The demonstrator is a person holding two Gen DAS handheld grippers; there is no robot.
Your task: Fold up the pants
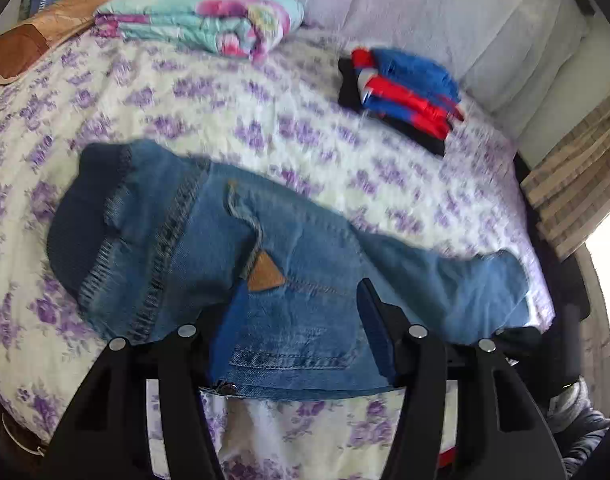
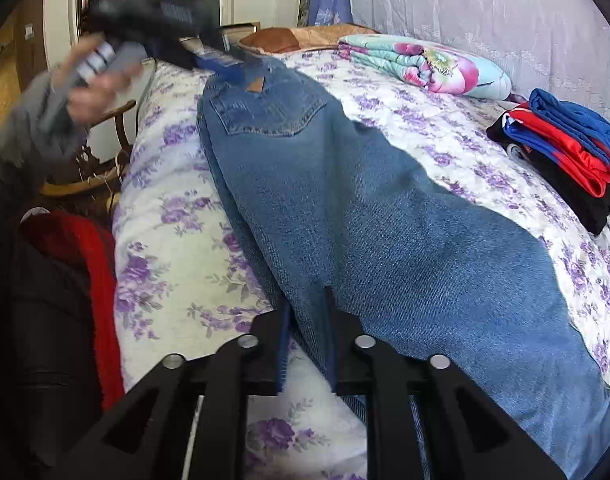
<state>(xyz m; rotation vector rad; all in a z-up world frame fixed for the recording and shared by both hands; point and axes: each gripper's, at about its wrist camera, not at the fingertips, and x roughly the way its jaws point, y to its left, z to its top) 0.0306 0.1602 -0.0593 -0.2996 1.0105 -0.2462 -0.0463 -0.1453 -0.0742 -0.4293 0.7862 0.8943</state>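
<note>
At the bed's near edge: both hand-held grippers over the jeans.
Left hand-held gripper: jaws apart, astride the waistband, seemingly not pinching.
Right hand-held gripper: jaws narrowly parted around a leg's edge.
Jeans: lying flat along the floral bedspread.
Beyond: folded clothes.

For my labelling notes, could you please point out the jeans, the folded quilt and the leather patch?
jeans [image 2: 405, 232]: right wrist view, mid leg.
folded quilt [image 1: 209, 16]: left wrist view, top face.
leather patch [image 1: 266, 274]: left wrist view, its centre.
</note>
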